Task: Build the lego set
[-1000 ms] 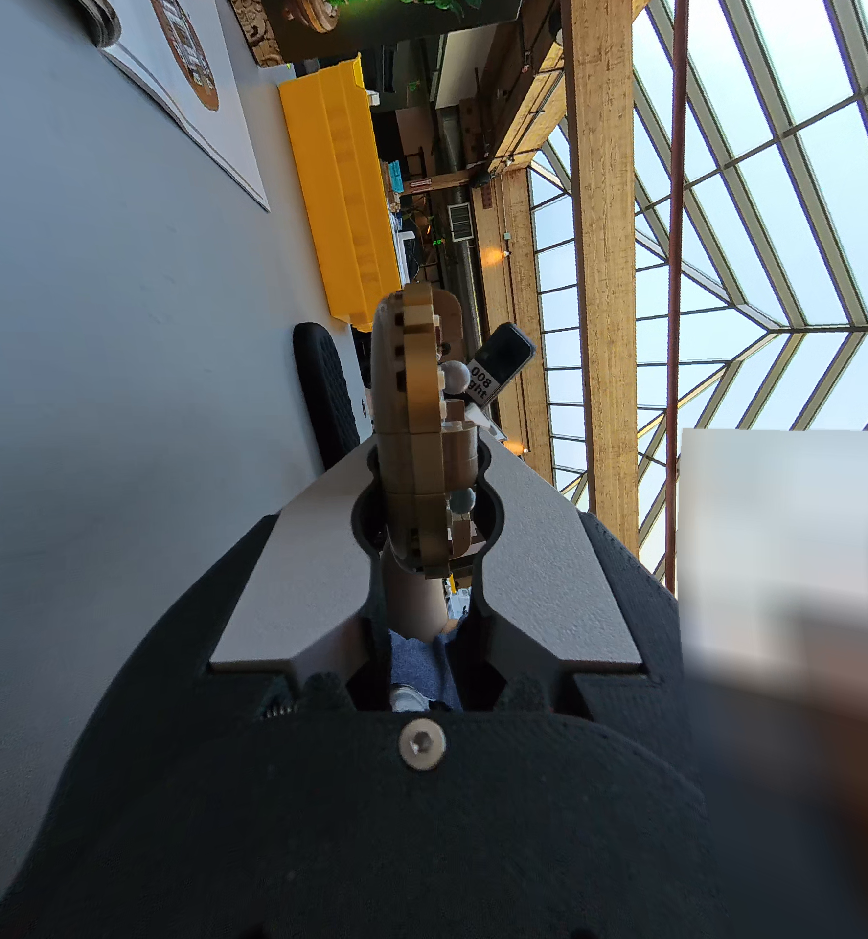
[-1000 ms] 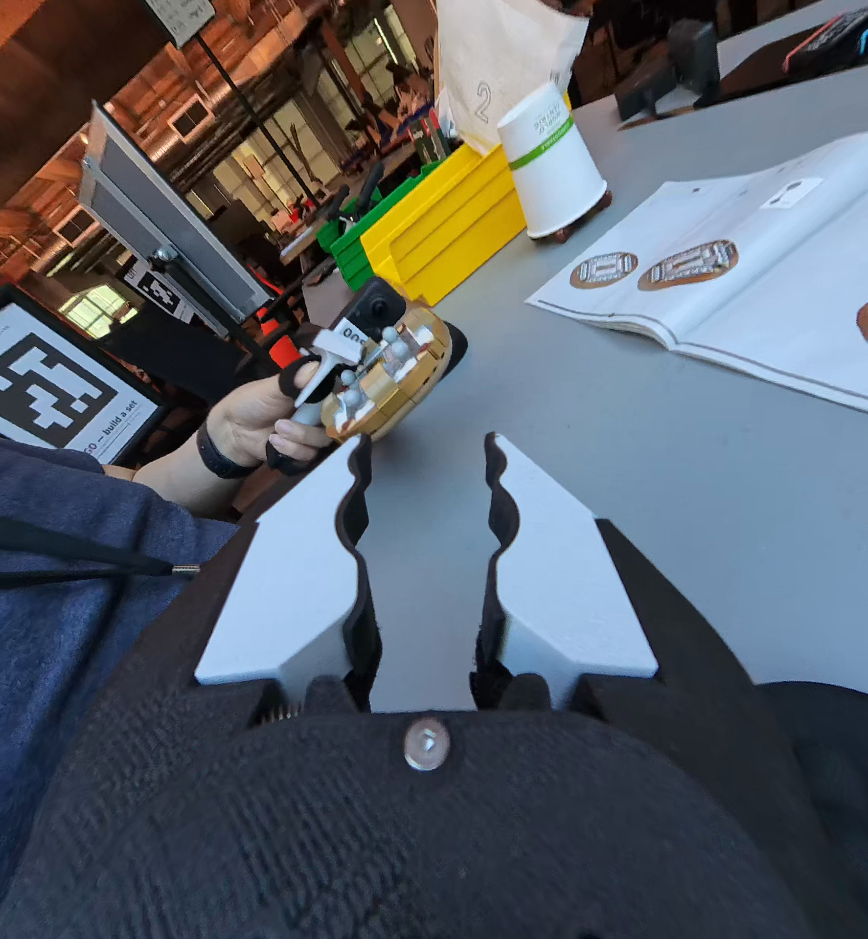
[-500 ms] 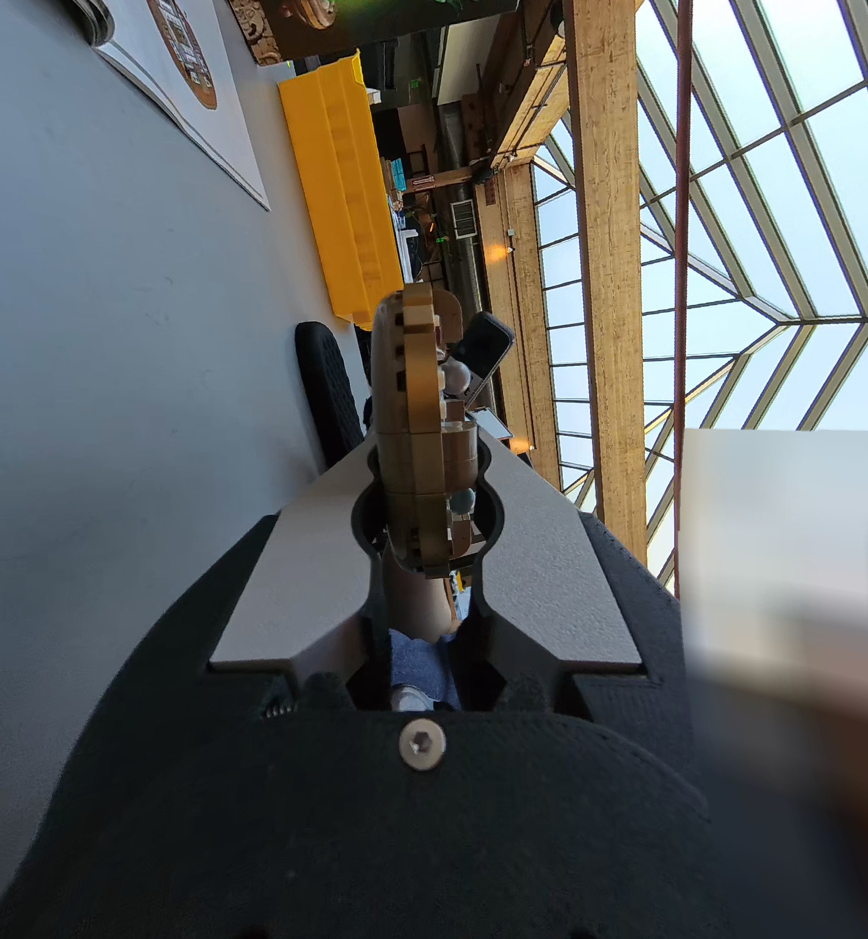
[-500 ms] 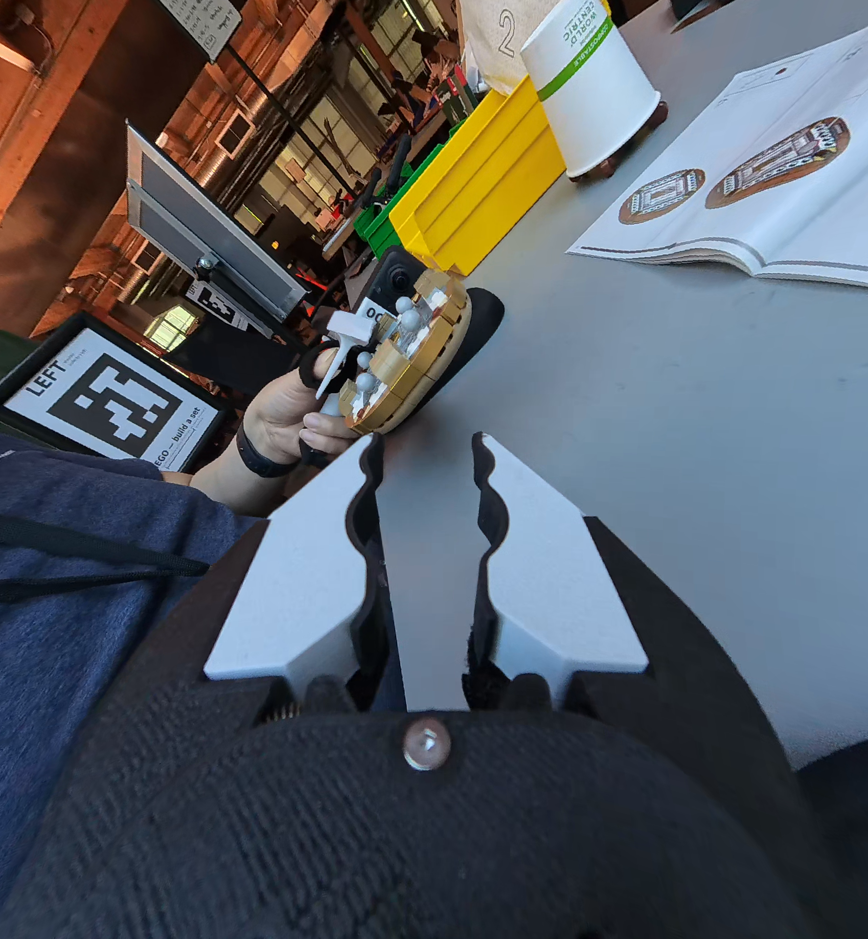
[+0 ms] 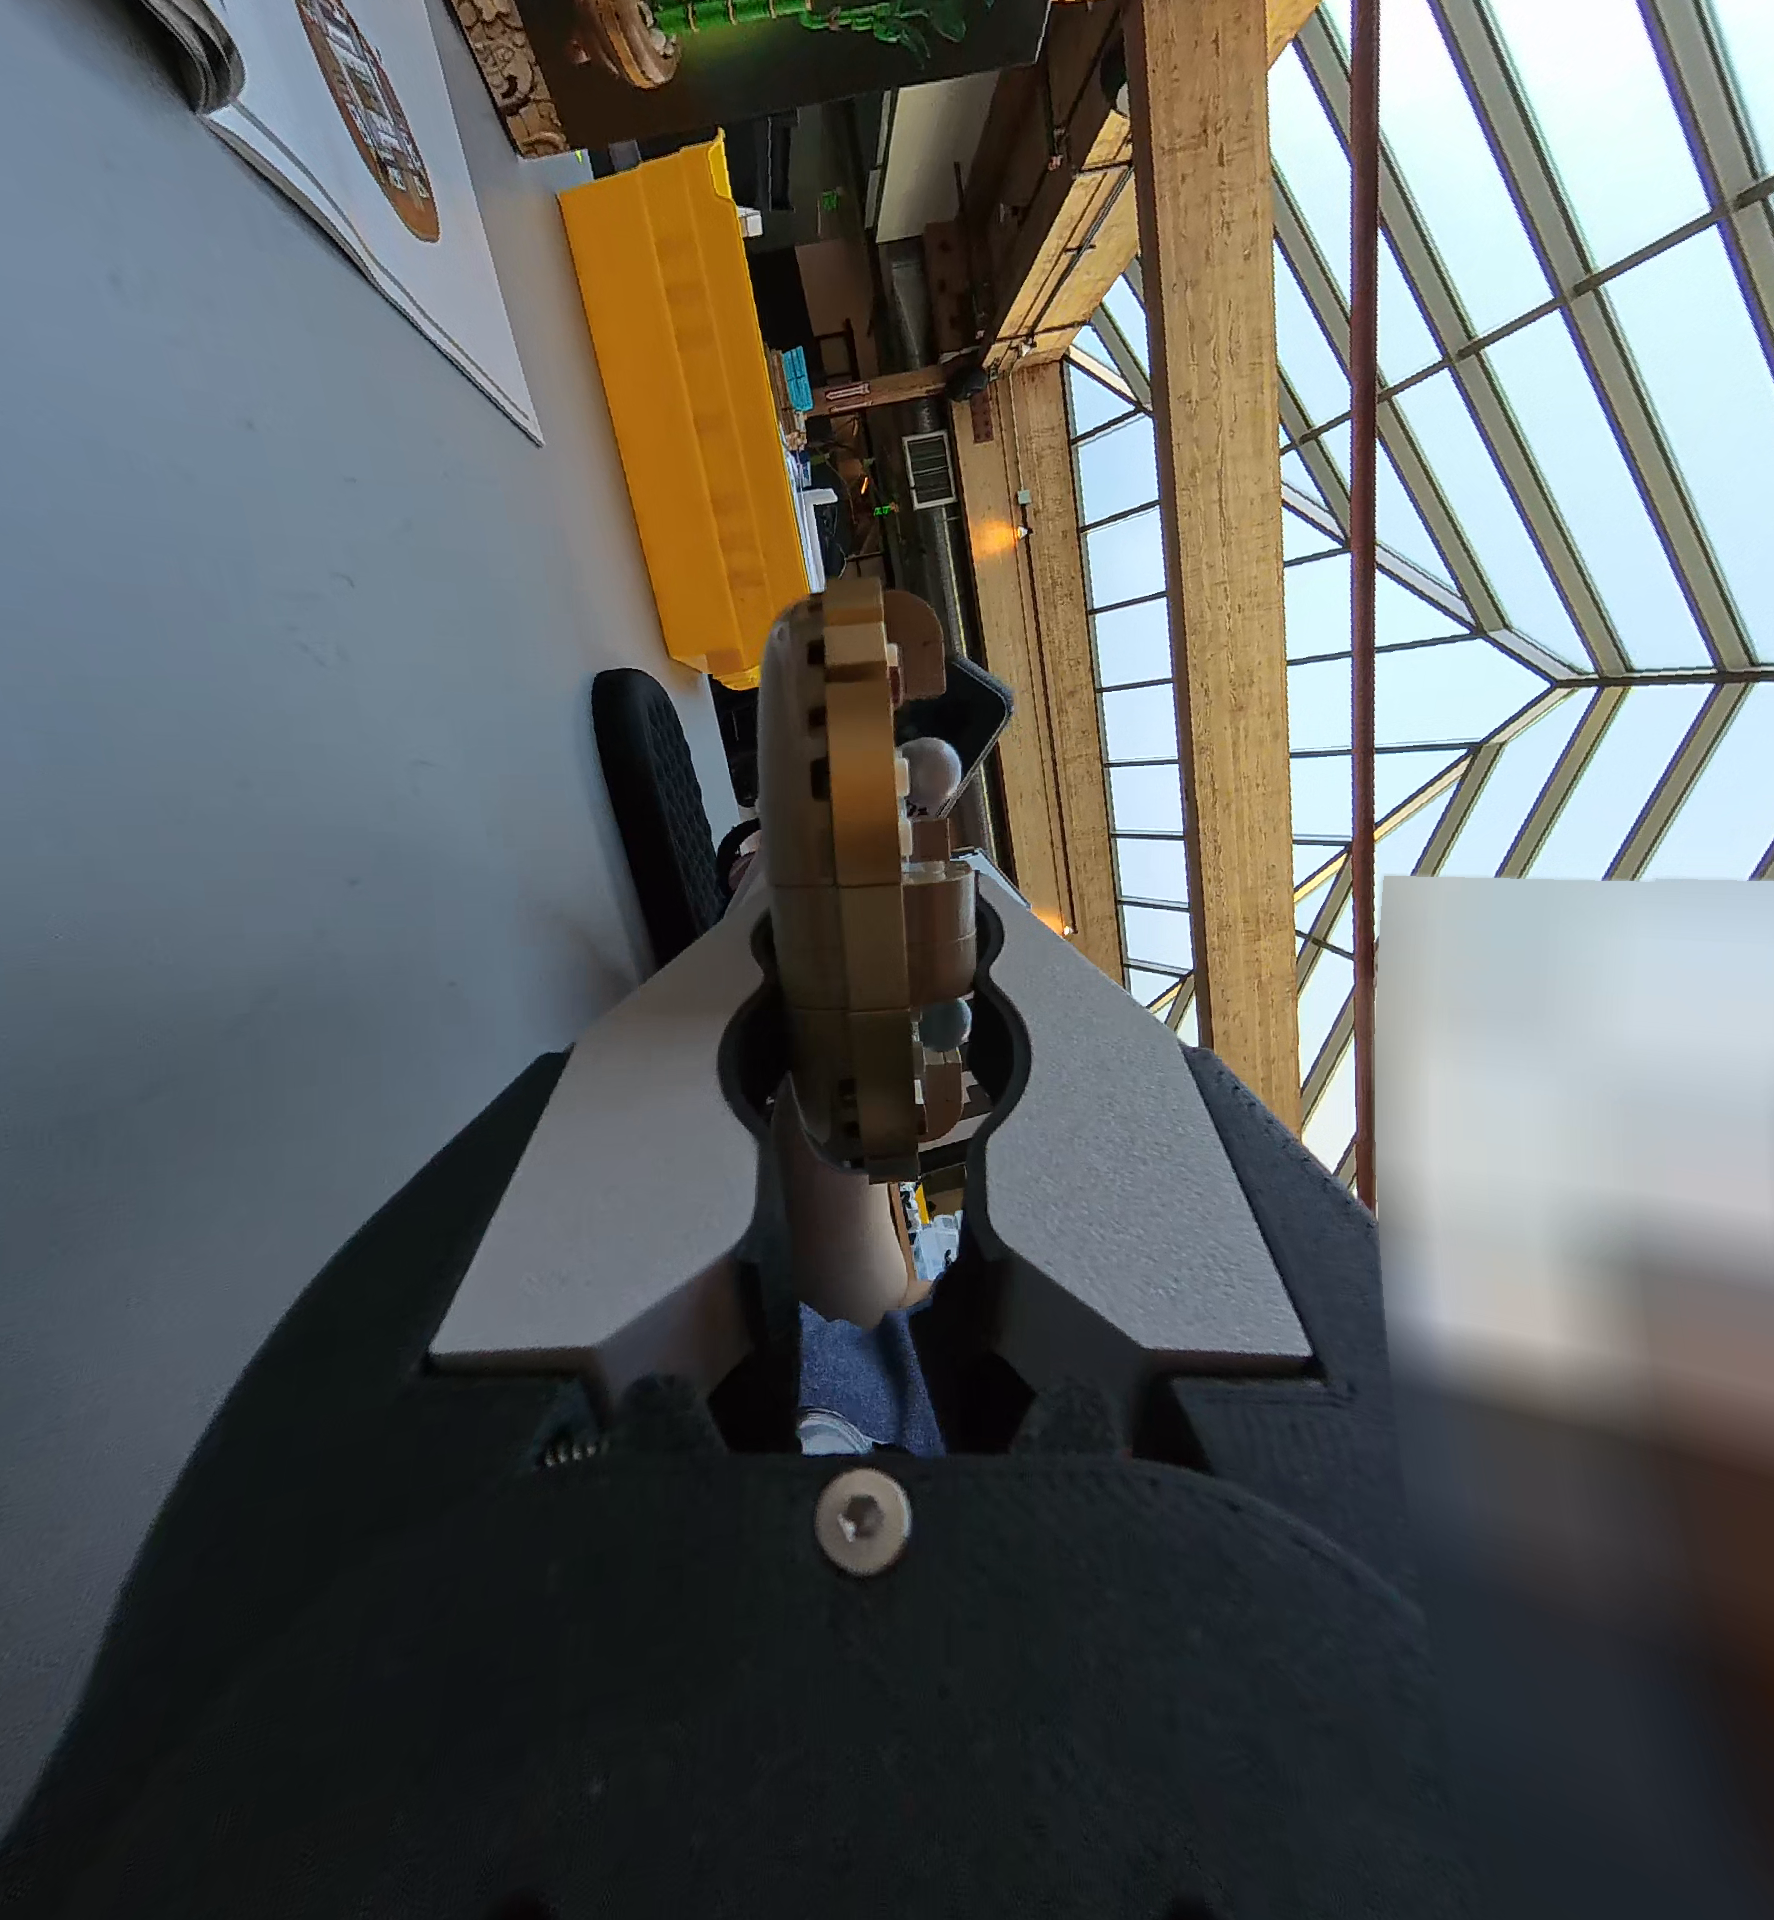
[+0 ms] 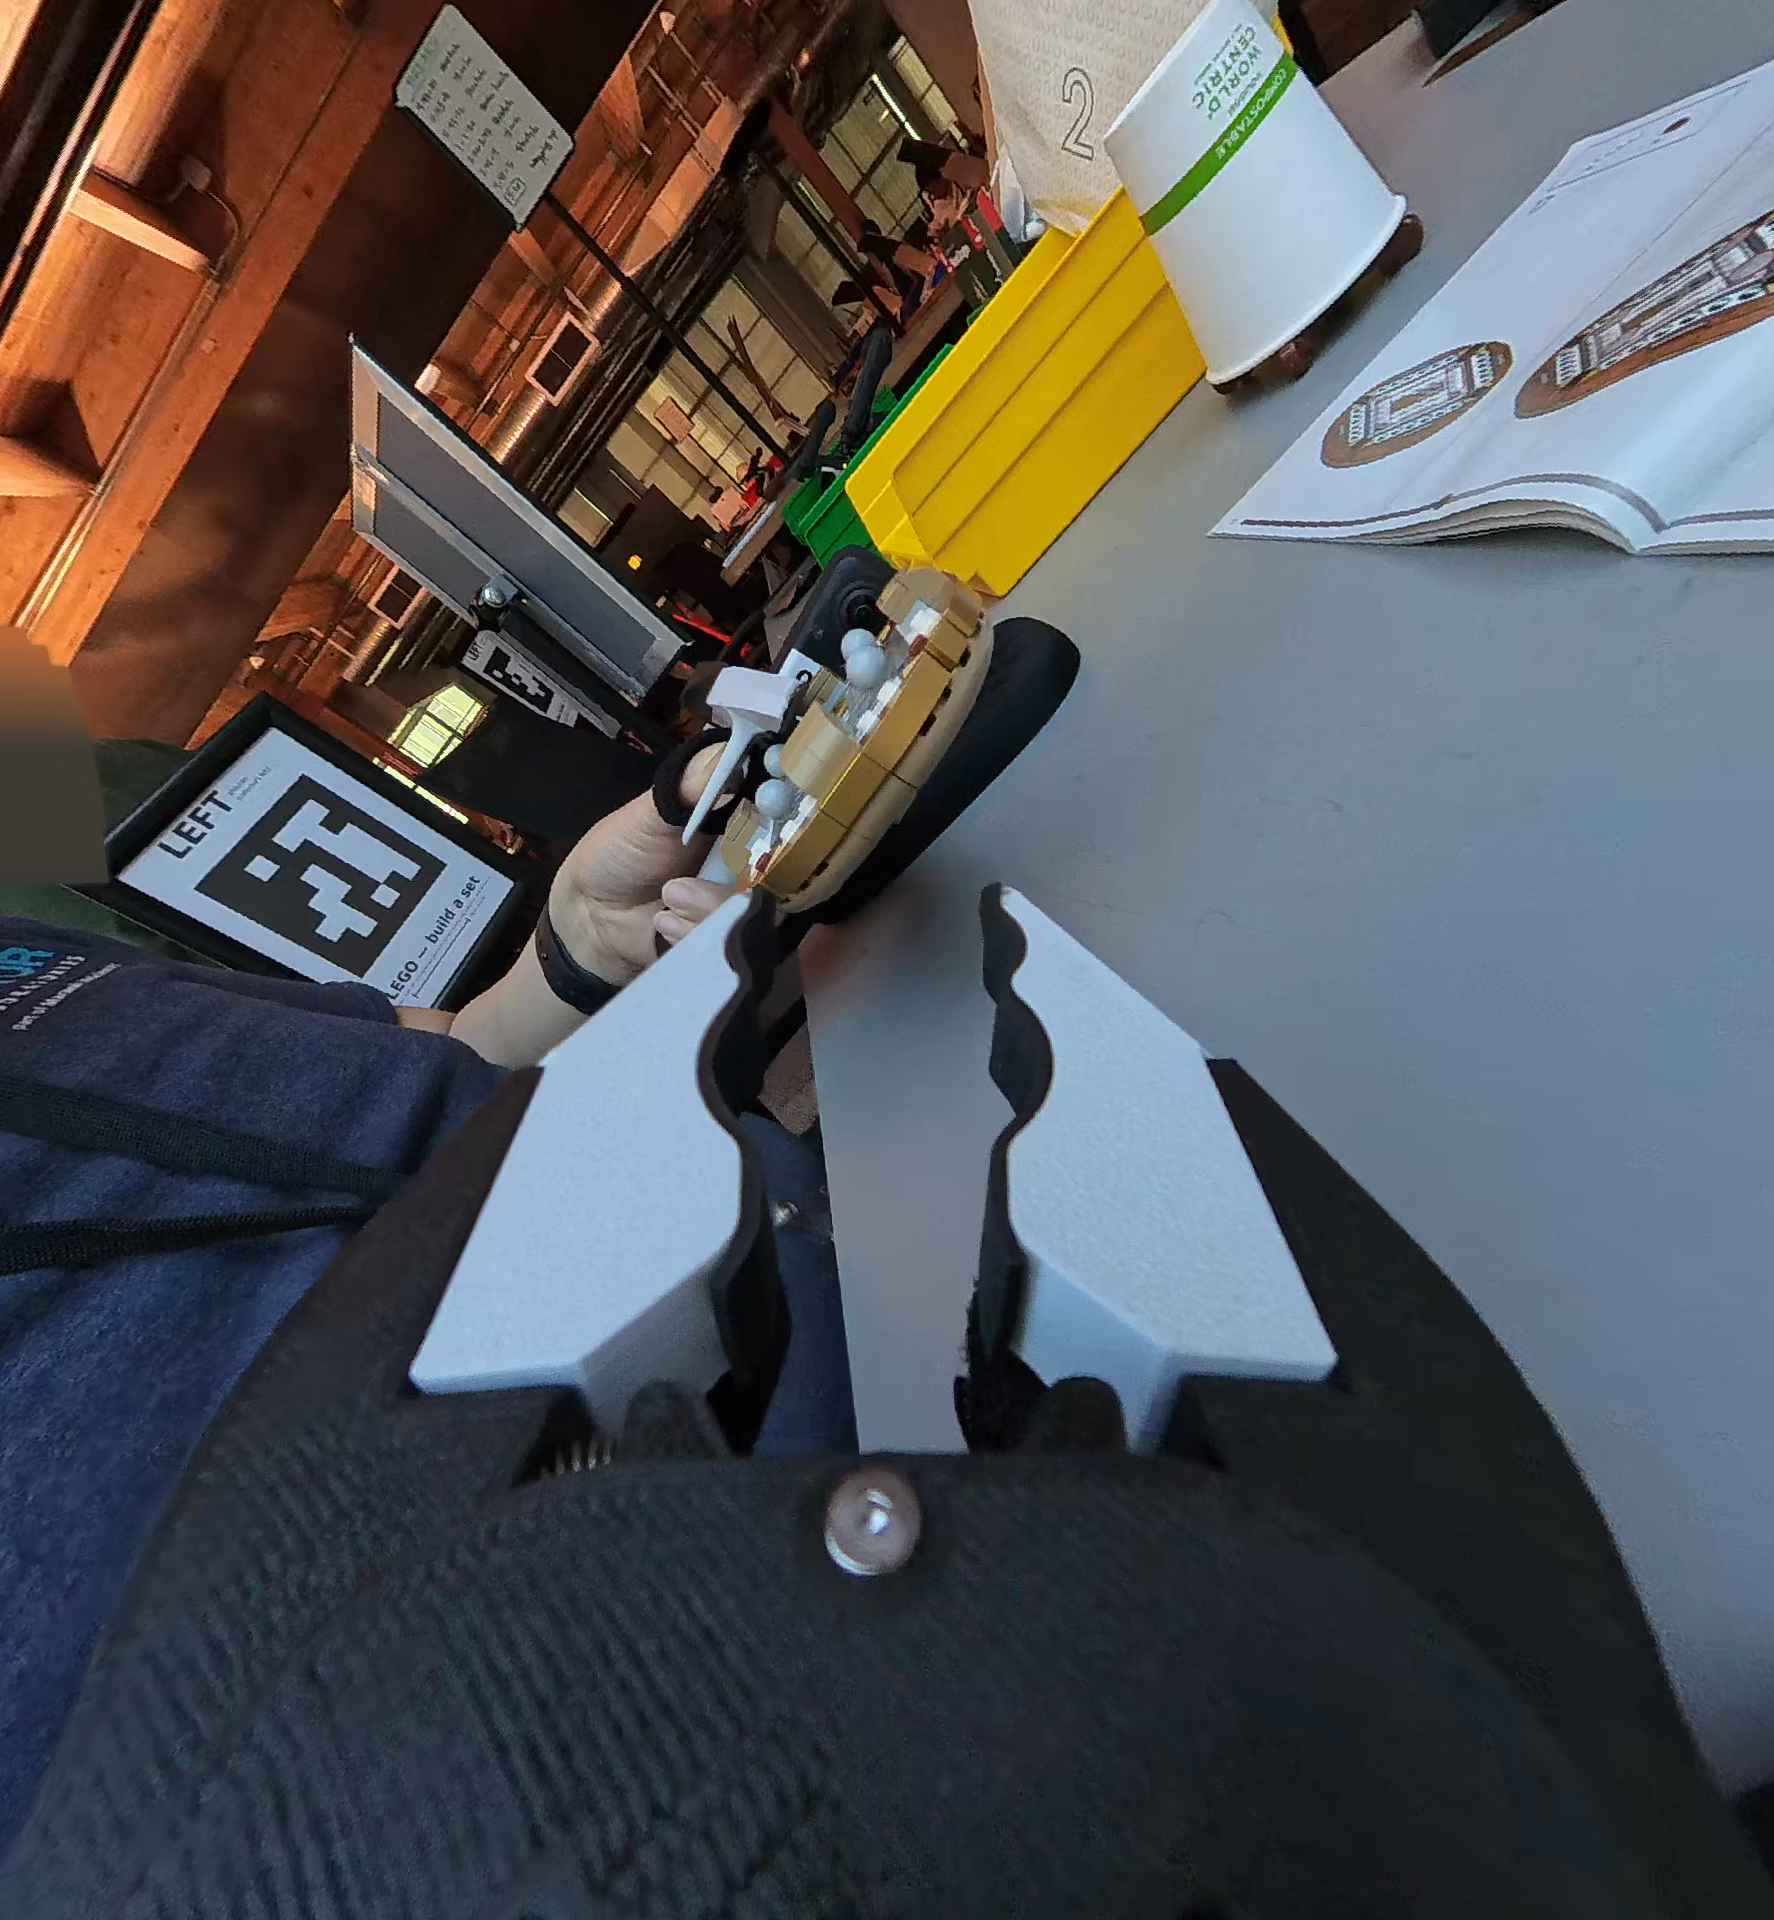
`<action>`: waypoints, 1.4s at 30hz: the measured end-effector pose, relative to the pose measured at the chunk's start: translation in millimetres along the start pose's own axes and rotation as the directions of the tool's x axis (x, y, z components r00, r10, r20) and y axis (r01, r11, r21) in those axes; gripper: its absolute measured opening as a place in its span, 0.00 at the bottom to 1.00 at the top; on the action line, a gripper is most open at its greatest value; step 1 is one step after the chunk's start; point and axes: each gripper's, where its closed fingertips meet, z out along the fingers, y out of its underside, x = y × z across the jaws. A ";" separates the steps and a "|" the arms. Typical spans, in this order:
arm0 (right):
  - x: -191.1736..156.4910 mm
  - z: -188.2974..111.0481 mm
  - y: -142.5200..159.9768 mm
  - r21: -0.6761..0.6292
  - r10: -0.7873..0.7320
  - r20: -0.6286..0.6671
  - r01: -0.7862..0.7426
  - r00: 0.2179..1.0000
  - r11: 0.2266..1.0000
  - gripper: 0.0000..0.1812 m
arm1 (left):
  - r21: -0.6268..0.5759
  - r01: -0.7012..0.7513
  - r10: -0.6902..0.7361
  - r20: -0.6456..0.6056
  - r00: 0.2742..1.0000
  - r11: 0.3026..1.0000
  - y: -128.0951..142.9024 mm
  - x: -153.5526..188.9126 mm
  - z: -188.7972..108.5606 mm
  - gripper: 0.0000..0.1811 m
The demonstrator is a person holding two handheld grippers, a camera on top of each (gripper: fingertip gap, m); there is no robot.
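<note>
A round tan and gold lego model [image 5: 852, 883] is clamped edge-on between the fingers of my left gripper [image 5: 867, 935], held up off the grey table [image 5: 187, 727]. Small grey balls and pale bricks stand on its right face. In the right wrist view the same model [image 6: 862, 748] is held above the table's near edge, with a hand [image 6: 623, 883] behind it. My right gripper [image 6: 878, 904] is open and empty, its fingertips just short of the model's lower rim.
An open instruction booklet [image 6: 1641, 364] lies at the right, with a white paper cup [image 6: 1267, 208] and a yellow bin [image 6: 1028, 436] behind it. A black textured oval piece [image 6: 1008, 675] sits by the model. A framed marker sign [image 6: 311, 873] stands at the left. The gap from one gripper's tips to the other's is roughly 8 cm.
My right gripper has moved closer to the model and tilted, and its jaws have narrowed a little. My left gripper keeps its hold on the model and has barely moved.
</note>
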 end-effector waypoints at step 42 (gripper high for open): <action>-5.6 44.8 3.8 -0.123 0.402 0.158 -0.386 0.902 0.914 0.17 | -0.032 -0.074 0.076 0.053 0.996 0.997 10.5 -4.6 4.7 0.16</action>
